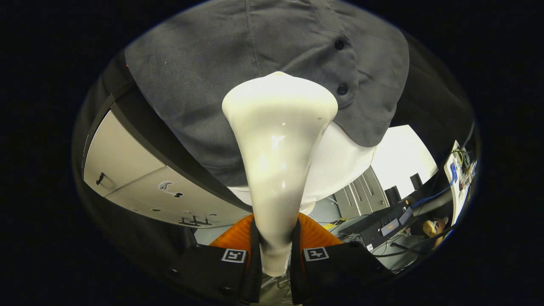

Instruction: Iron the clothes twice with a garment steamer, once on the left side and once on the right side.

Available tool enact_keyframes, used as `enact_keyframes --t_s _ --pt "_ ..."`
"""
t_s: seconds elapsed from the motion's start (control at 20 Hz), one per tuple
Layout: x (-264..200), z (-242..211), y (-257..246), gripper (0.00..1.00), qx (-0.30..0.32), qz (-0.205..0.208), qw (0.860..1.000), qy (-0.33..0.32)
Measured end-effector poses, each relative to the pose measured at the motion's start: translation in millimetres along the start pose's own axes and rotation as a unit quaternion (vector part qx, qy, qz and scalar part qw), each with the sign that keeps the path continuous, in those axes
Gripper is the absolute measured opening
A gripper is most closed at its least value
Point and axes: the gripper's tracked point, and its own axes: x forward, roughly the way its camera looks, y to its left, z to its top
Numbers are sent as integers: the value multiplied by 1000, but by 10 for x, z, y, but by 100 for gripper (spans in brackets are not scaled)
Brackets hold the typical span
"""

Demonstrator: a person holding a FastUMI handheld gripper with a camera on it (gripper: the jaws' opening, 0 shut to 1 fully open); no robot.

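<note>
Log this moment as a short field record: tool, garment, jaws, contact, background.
tool: white garment steamer, handle narrow at the jaws, wide head pointing away from them
gripper: jaws shut on the steamer's handle, one on each side
garment: grey shirt with two dark buttons, hanging over a white form
contact: steamer head lies against or just before the shirt's front, left of the button line; actual touch cannot be told
background: pale cabinet beyond the shirt on one side, desk with cables on the other
</note>
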Motion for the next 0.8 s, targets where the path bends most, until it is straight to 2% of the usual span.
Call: enact_keyframes --t_s 0.35,0.8 --pt "-546 283 -82 35 -5 -4 999 -41" --pt "-1498 994 -90 35 -27 -3 991 -130"
